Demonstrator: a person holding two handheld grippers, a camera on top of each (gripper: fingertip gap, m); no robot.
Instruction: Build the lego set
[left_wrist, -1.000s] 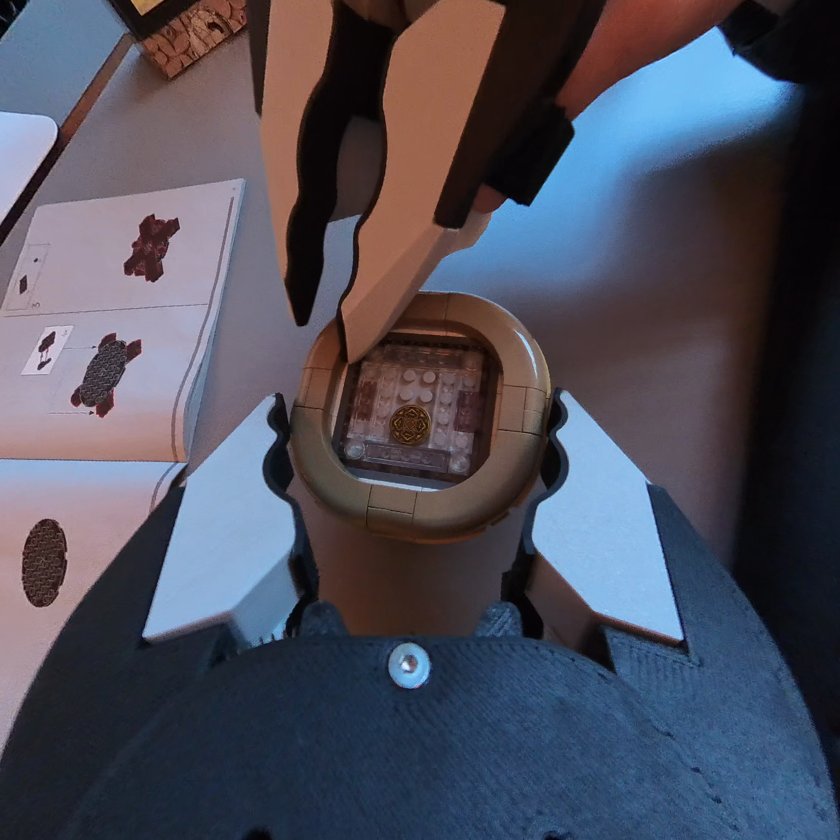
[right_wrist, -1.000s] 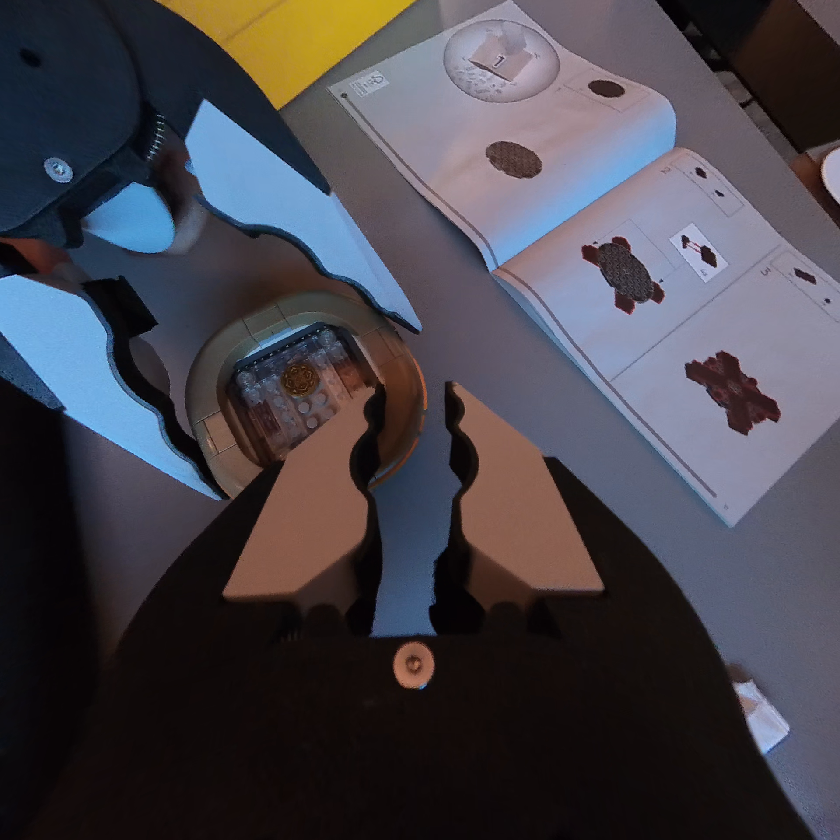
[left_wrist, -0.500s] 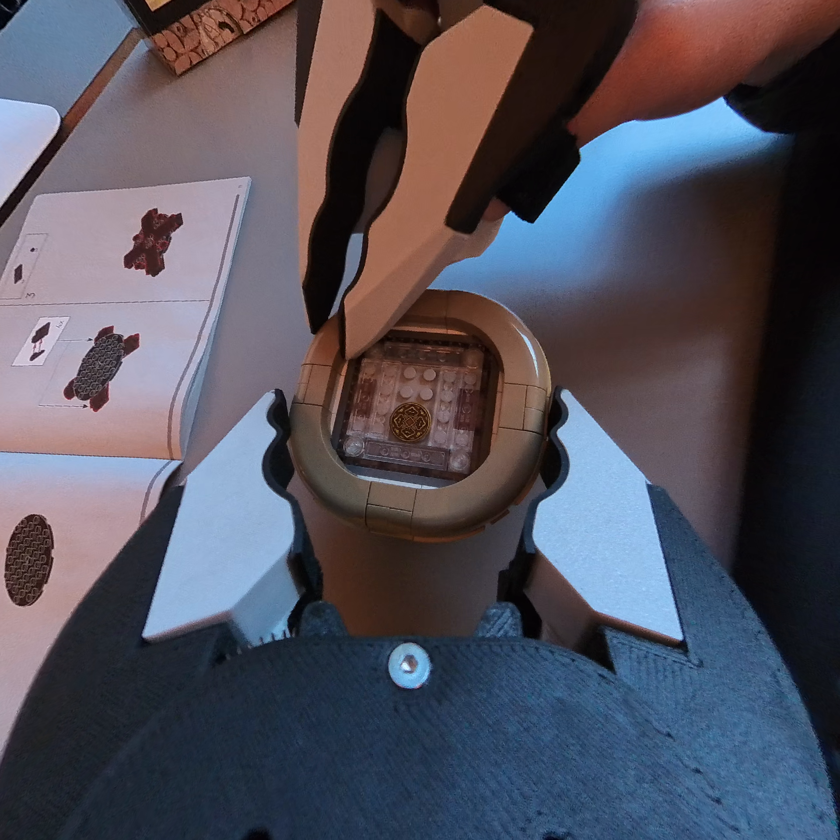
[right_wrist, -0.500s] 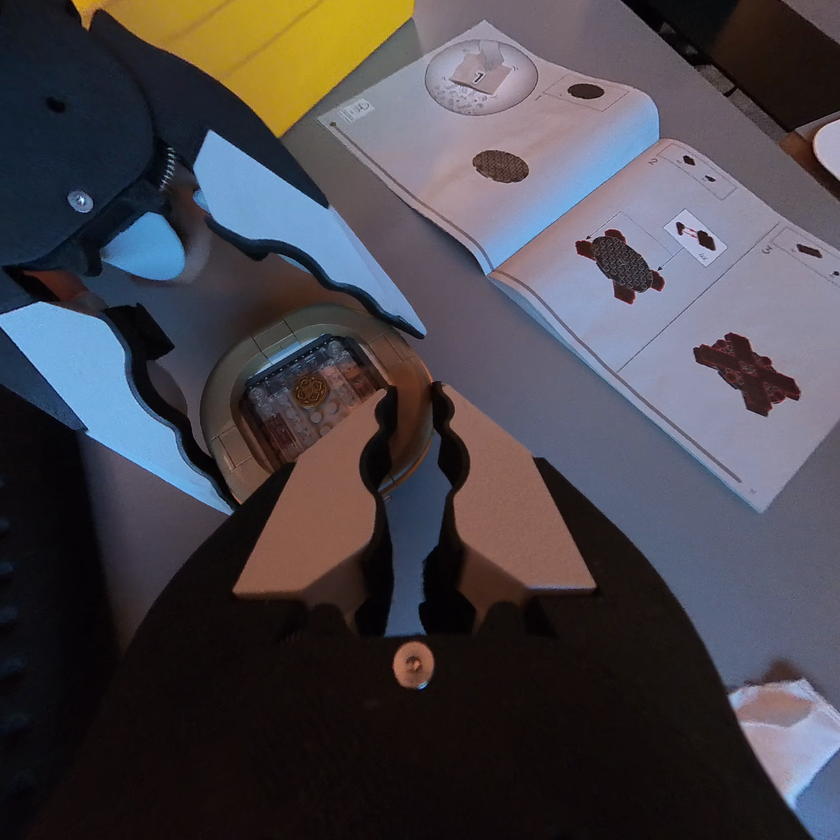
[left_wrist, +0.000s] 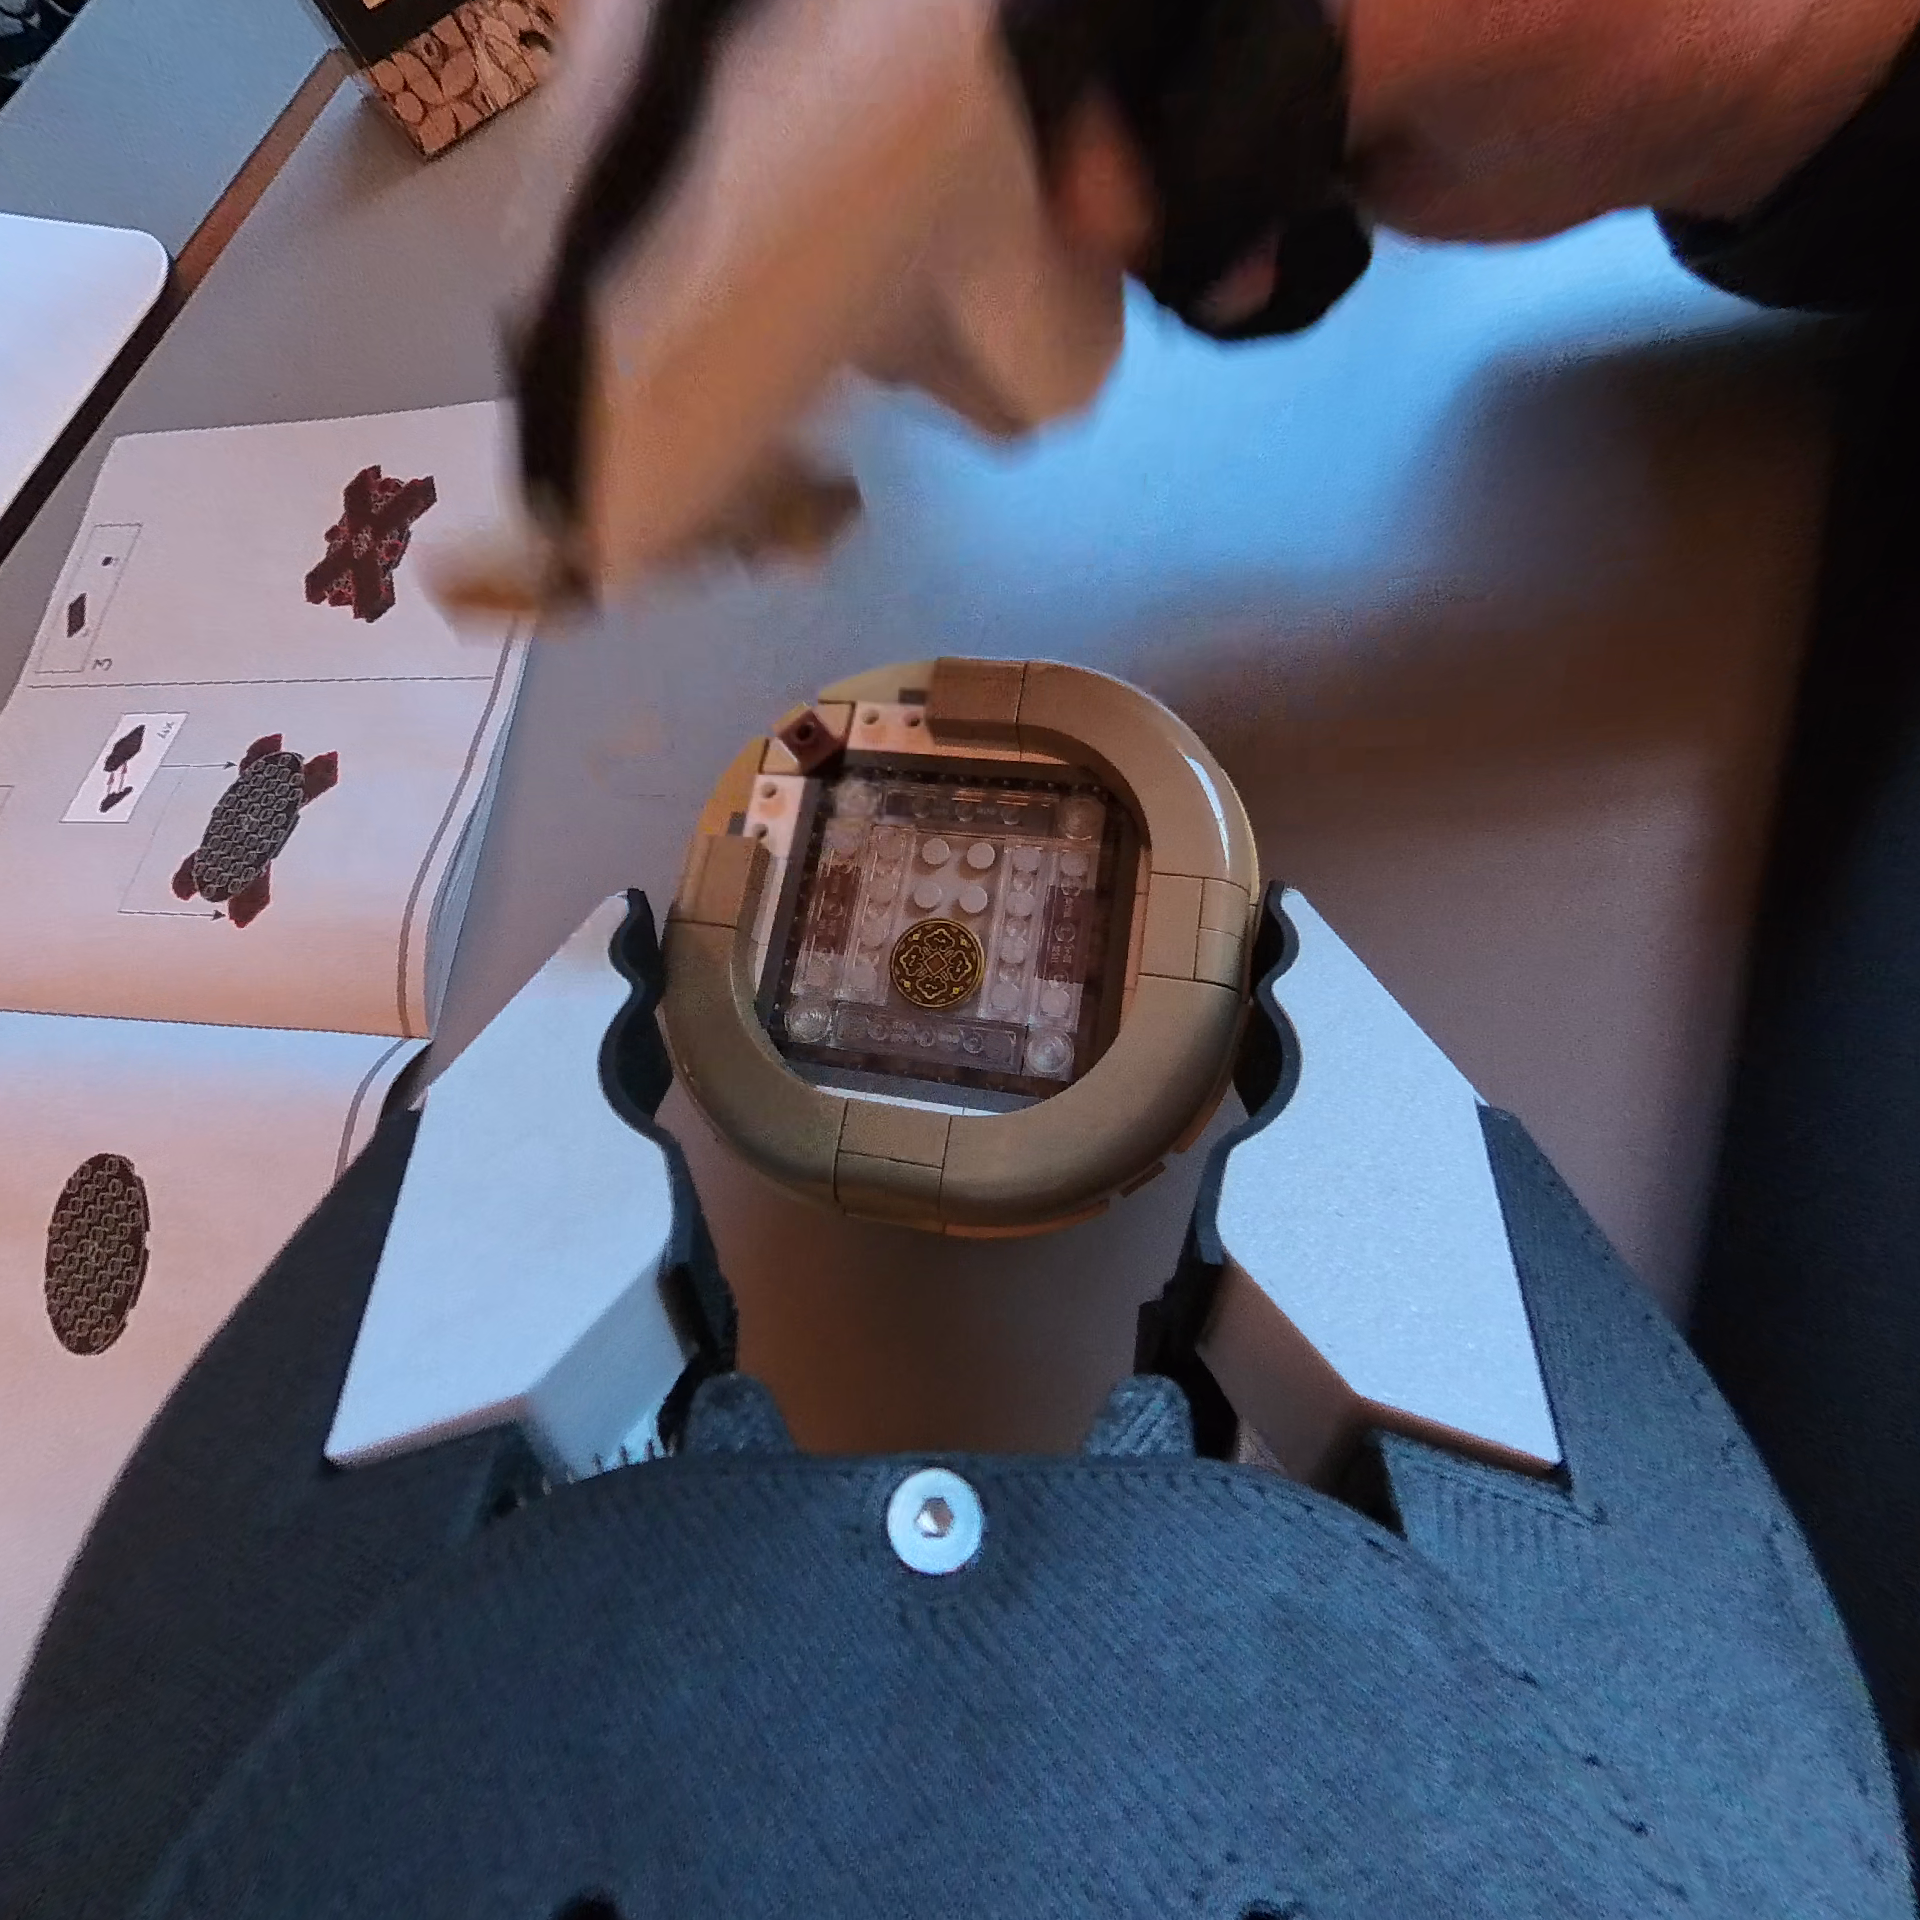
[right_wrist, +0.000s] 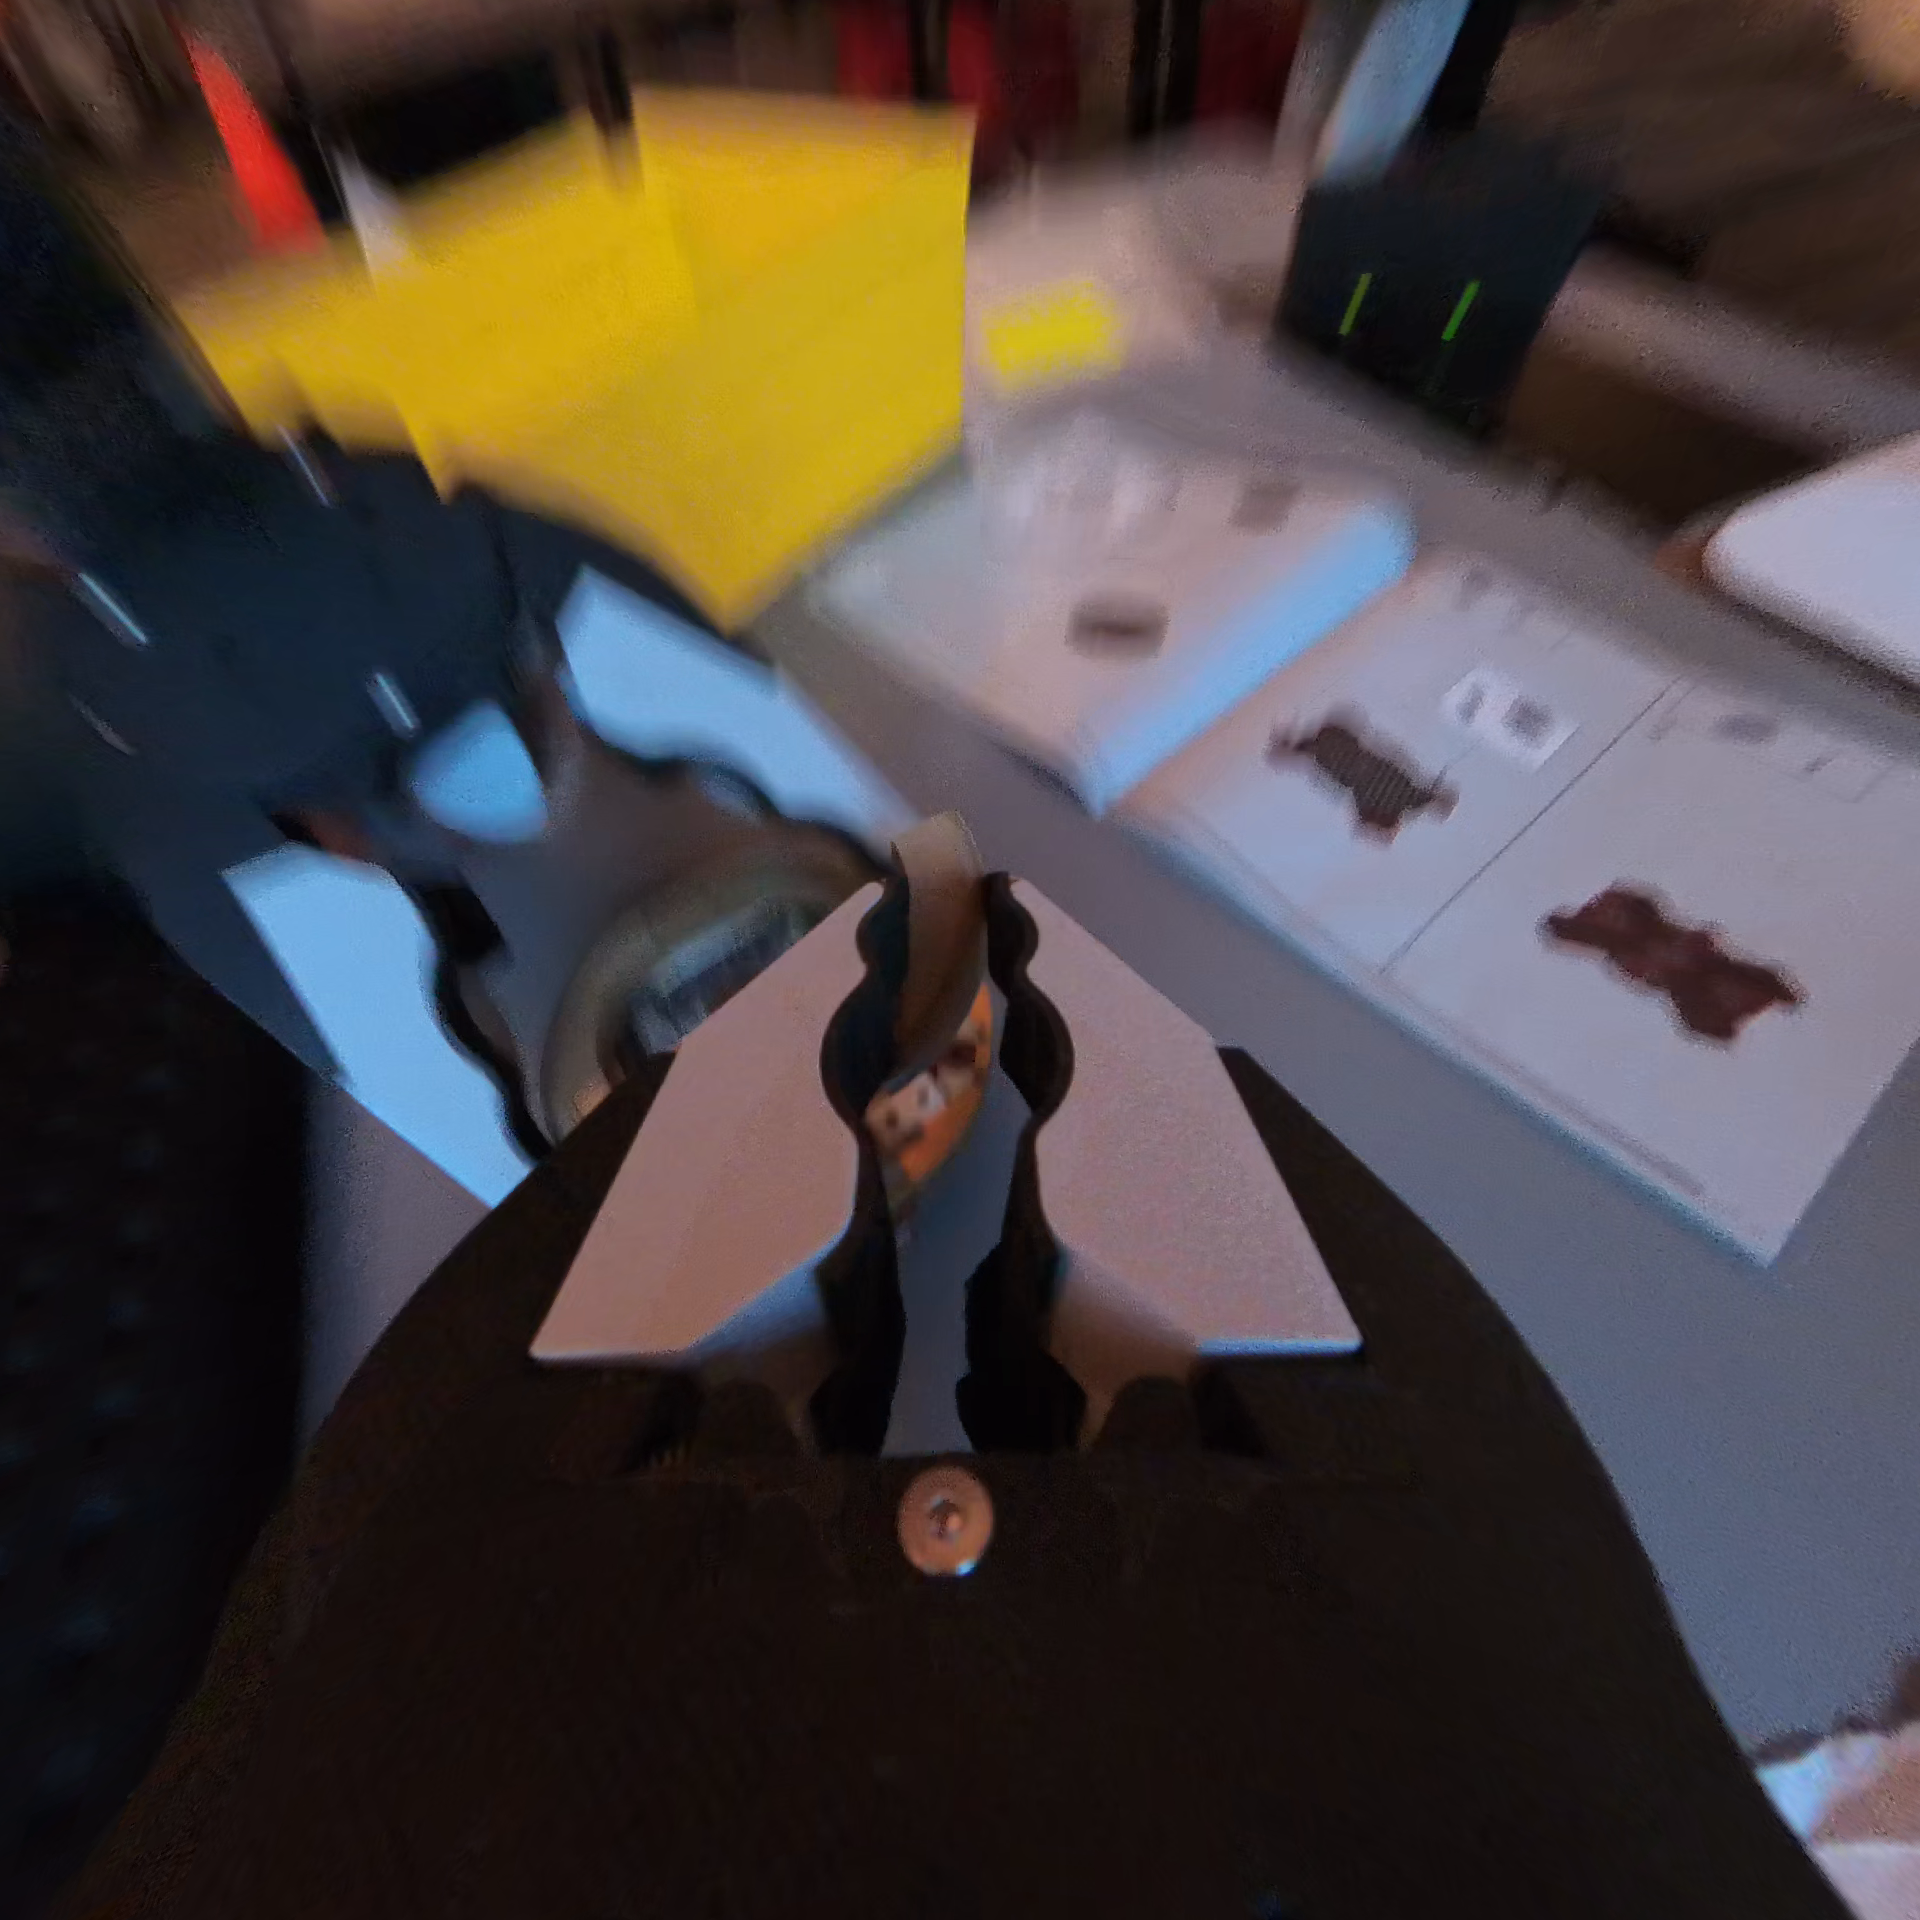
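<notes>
My left gripper (left_wrist: 956, 914) is shut on the round lego build (left_wrist: 1081, 1153), a tan ring around a clear studded plate with a gold-patterned round tile (left_wrist: 937, 964). The ring has a gap at its far left corner, where white studs and a small dark red brick (left_wrist: 812, 736) show. My right gripper (right_wrist: 940, 894) is shut on a tan curved ring piece (right_wrist: 940, 956), held above and off the build. In the left wrist view the right gripper (left_wrist: 540, 561) is blurred, up and left of the build. The left gripper (right_wrist: 436, 914) and the build (right_wrist: 665, 977) show blurred in the right wrist view.
An open instruction booklet (left_wrist: 260, 727) lies left of the build and shows in the right wrist view (right_wrist: 1558, 883). A yellow box (right_wrist: 675, 343) and a black device with green lights (right_wrist: 1423, 301) stand farther back. A patterned box (left_wrist: 447, 73) stands at the far left. About 7 centimetres separates my left fingertips from my right.
My right gripper has shut on the ring's far left corner piece and pulled it off, moving up and away fast. The gap in the ring is new. The left gripper has held still.
</notes>
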